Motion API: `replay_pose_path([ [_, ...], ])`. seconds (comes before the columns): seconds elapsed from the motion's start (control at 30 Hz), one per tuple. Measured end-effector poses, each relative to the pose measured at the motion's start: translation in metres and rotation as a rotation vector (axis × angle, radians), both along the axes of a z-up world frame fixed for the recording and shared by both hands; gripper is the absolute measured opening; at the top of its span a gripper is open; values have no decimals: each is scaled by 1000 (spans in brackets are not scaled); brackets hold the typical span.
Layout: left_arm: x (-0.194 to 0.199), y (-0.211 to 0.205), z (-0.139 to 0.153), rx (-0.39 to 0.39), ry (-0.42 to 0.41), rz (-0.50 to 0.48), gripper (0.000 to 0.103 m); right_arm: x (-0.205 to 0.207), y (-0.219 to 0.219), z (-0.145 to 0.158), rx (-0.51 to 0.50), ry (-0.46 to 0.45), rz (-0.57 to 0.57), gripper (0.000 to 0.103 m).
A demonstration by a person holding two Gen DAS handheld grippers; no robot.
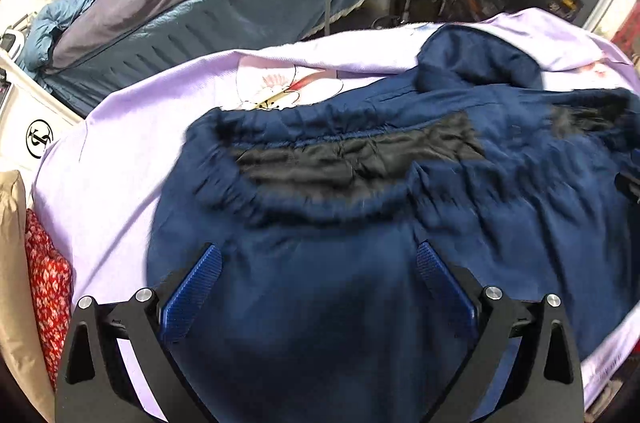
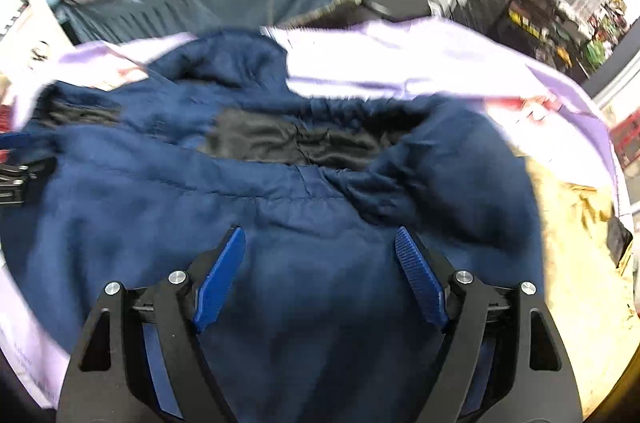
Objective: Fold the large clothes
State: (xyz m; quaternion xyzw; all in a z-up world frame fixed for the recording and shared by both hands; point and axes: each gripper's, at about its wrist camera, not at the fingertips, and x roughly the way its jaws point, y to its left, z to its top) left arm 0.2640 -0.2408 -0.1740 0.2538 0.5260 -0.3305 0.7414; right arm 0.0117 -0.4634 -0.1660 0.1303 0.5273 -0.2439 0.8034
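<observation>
The lilac sheet (image 1: 132,127) covers the bed and carries the whole work, and its smooth cloth is the first risk: if a hand-held gripper drags instead of lifting, the sheet can come along and wrinkle under the garment. On it lies the dark blue jacket (image 1: 320,283), spread across most of the sheet, with its hood (image 1: 476,59) at the far side and a black lining (image 1: 352,159) that shows in the middle, where the fabric is bunched and gathered. I judge that the fold is not finished, because the far edge is still uneven and the hood lies crumpled; a fold made over this bulge will probably come out crooked or spring open again. The padded fabric looks thick and slippery, so a shallow pinch may take only the top layer and let the lower one stay behind. The left hand-held gripper (image 1: 318,273) is above the near part of the jacket with its jaws spread wide and nothing between the blue pads (image 1: 202,287); it is released. The right hand-held gripper (image 2: 320,263) is also released, its jaws apart over the blue cloth and not pressing it. Both views are blurred, so I cannot tell how close the pads are to the fabric; if they close too early, they may catch a loose wrinkle and not an edge.
</observation>
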Motion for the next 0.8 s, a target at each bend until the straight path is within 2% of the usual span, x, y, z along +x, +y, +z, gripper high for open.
replay_pose_path([
  [0.1,-6,25,20,-58,6,5,96,-25,2,29,3,-70,0,81],
  [0.17,-9,44,32,-105,13,16,96,-48,-5,46,0,-111,-39,83],
  [0.27,-4,70,30,-117,24,56,96,-76,-23,53,13,-125,-125,84],
  [0.43,18,121,2,-66,77,202,96,-127,-58,36,158,-136,-274,84],
  [0.57,38,150,-25,-90,200,285,97,-159,-77,11,269,-139,-357,84],
  [0.6,41,152,-28,-95,220,294,97,-166,-82,2,343,-173,-372,84],
  [0.67,48,151,-36,-104,247,305,97,-172,-89,-9,430,-210,-396,84],
  [0.8,62,132,-52,-91,276,281,97,-155,-93,-22,479,-237,-368,84],
])
